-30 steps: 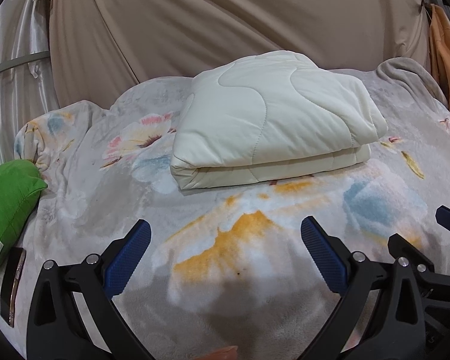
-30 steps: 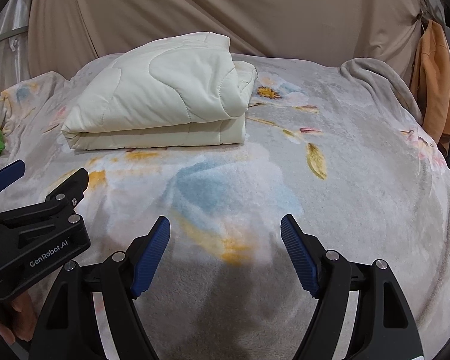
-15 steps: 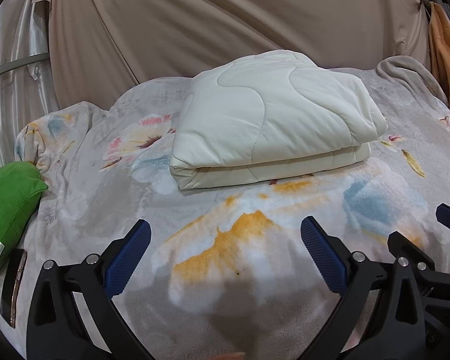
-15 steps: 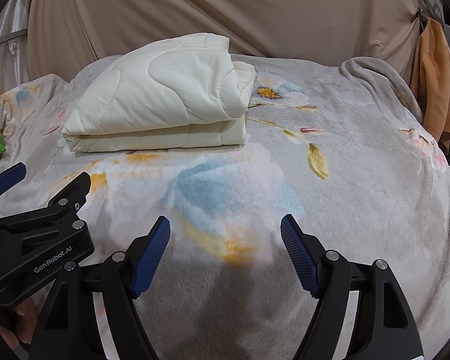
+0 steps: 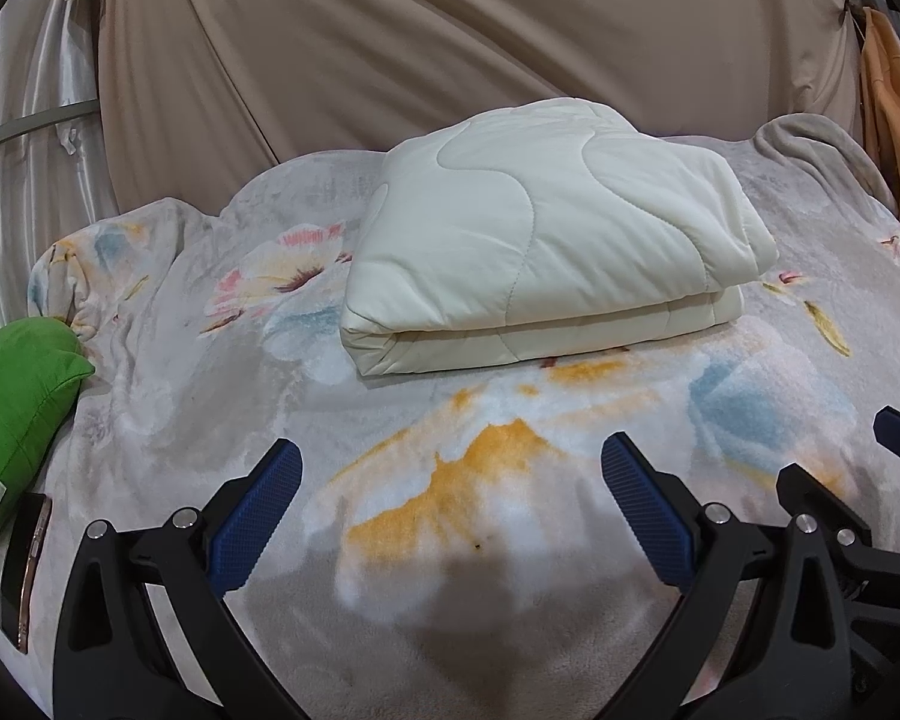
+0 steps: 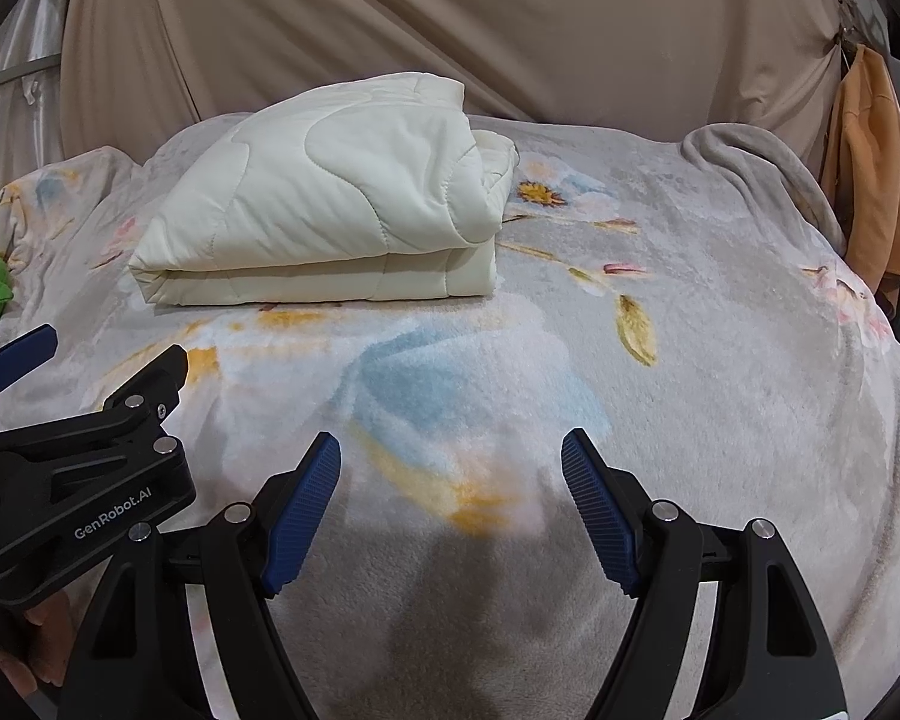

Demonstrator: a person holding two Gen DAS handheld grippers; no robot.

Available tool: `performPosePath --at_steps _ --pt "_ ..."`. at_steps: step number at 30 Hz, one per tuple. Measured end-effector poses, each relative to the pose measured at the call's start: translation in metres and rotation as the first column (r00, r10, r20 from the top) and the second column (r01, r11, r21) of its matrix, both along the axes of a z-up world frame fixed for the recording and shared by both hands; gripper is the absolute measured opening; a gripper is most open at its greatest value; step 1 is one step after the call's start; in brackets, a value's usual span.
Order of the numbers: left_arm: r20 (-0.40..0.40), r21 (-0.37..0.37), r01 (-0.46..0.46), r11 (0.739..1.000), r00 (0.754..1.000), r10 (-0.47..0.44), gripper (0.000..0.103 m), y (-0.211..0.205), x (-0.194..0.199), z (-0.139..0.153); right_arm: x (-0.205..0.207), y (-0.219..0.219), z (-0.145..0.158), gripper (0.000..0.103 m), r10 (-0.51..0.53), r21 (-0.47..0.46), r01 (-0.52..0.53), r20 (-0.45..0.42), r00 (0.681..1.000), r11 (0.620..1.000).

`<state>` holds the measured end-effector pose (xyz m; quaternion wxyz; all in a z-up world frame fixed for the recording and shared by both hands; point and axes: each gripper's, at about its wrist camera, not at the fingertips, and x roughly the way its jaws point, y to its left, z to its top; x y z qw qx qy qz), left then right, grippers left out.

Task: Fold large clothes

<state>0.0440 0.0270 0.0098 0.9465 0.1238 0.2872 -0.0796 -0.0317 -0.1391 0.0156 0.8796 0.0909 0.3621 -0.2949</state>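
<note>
A: Where is the folded quilt (image 5: pixel 546 234)?
B: On the blanket (image 5: pixel 510 480), toward its far side, ahead of both grippers.
A: And the pillow (image 5: pixel 18 420)?
B: Far left, a phone (image 5: pixel 24 570) just before it

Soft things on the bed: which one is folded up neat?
The cream quilt, folded into a tidy stack on the flowery blanket. The green pillow just lies at the left edge, and the blanket is spread flat.
</note>
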Motion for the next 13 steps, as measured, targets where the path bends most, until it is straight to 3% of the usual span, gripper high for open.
performPosePath --at_steps 13 --pt "0.006 0.007 0.000 1.000 1.000 0.000 0.096 -0.0018 -0.0004 0.0011 -0.0005 -0.0001 -0.0002 0.074 -0.002 -0.001 0.002 0.002 1.000 1.000"
